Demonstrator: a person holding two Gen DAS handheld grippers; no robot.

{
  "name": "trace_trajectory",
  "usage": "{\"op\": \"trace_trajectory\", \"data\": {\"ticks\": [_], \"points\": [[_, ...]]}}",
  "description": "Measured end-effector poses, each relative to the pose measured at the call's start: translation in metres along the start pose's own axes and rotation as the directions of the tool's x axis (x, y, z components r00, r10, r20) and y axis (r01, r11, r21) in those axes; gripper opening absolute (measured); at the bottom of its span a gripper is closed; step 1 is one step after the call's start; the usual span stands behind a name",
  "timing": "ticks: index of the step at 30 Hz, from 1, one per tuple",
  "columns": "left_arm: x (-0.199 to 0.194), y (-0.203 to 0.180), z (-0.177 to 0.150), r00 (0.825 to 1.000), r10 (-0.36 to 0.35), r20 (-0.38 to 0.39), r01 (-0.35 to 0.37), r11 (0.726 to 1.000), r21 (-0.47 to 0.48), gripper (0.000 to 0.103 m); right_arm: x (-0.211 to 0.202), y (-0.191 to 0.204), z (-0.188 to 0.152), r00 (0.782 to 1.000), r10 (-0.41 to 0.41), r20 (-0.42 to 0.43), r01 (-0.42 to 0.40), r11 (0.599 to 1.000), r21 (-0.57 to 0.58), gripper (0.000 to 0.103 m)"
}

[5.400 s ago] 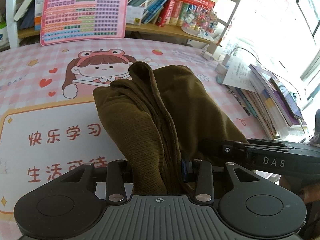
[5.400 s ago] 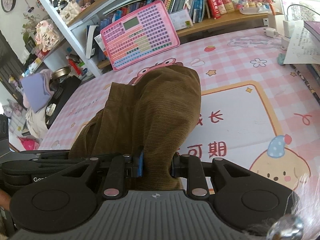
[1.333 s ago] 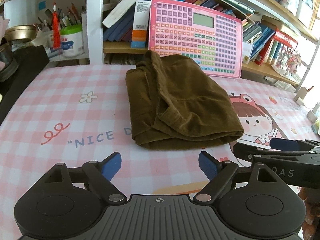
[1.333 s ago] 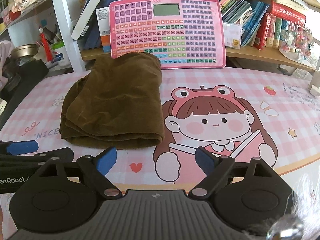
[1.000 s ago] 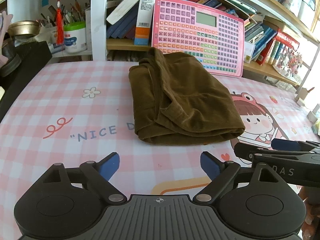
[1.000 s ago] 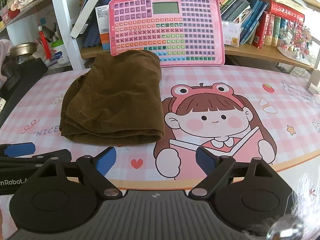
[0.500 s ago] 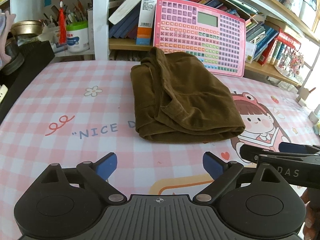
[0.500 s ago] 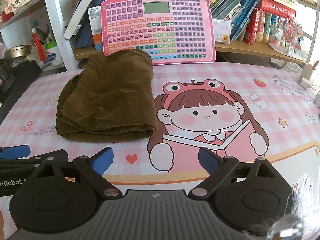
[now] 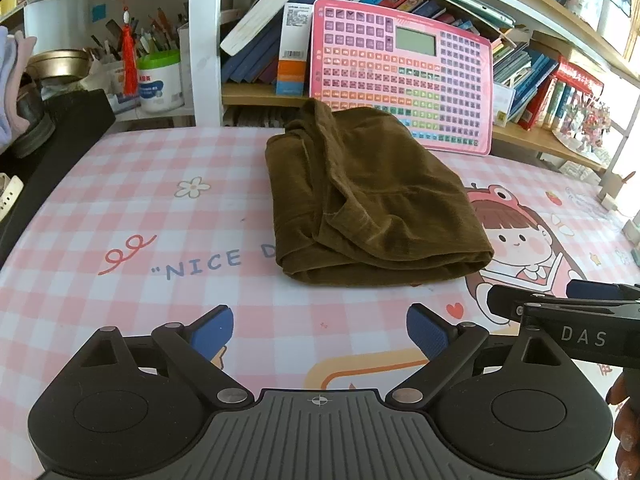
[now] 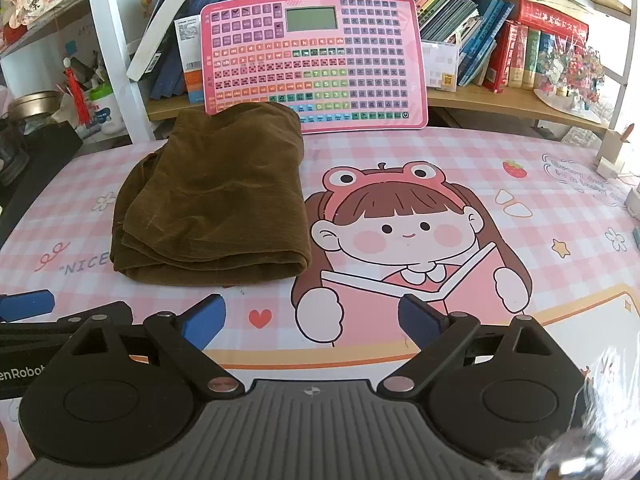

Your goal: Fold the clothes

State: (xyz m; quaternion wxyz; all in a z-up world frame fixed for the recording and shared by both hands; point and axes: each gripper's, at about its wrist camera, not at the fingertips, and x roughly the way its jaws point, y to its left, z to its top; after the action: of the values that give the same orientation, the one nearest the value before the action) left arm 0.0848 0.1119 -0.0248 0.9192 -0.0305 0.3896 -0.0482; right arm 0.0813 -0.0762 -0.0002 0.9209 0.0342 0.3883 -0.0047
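An olive-brown ribbed folded garment [image 10: 212, 200] is seen on a pink-and-white checked cartoon-printed table mat [image 10: 400, 160]; blue, possibly rubber, gripper pads [image 9: 212, 330] are shown at 6 o'clock.

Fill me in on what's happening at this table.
A person is folding clothes with a handheld gripper in each hand. The brown garment lies folded in a compact bundle on the pink checked table mat, in front of a pink learning tablet leaning on the bookshelf. The left gripper and right gripper are both open and empty, short of the bundle and not touching it.
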Motion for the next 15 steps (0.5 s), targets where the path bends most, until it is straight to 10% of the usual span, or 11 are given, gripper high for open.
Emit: {"op": "trace_trajectory", "data": {"ticks": [15], "points": [[-0.0018,0.0030,-0.0010,1.000,0.017,0.006,-0.017,1.000,-0.013,0.096,-0.0006,0.0029,-0.0021,1.000,0.009,-0.007,-0.009,1.000,-0.011,0.094]]}}
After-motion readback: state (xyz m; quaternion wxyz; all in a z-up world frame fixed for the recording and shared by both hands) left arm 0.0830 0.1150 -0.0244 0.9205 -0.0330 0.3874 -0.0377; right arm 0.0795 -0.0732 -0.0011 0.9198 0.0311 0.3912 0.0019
